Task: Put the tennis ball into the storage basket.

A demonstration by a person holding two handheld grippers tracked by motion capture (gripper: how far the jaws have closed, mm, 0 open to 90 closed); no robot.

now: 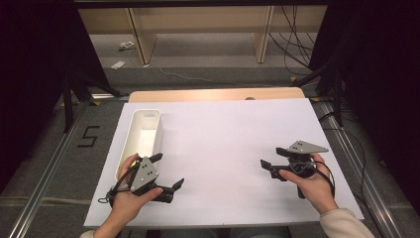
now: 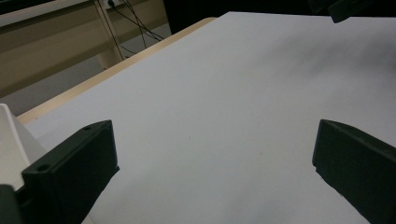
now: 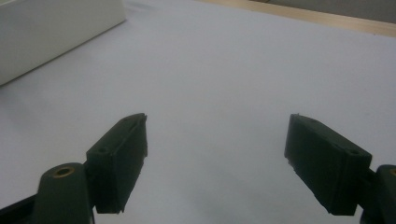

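Both tongs idle over the white table (image 1: 223,148), nothing gripped. Landmark: the white bin (image 1: 141,136), a long open tray lying lengthwise at the table's far-left.

Left tongs (image 1: 168,171): jaws spread wide, empty, just off the bin's near end, pointing toward table centre. In the left gripper view the bin's corner (image 2: 11,140) sits right beside one jaw. Left hand (image 1: 130,198) grips from below, grey plate up, tool rolled partly on its side.

Right tongs (image 1: 271,158): jaws spread, empty, well apart from the bin, across the table from it and pointing back toward it. The right gripper view shows the bin's wall (image 3: 51,32) far off up-left. Right hand (image 1: 309,183) wraps the handle, plate roughly level.

Bin looks empty from above.

Judgement: bin is the nearest candidate. To take it well, use the left: rotate so one jaw drops inside the near wall, one outside, then close on the rim. Keep the right clear, or brace the far wall if it slides.
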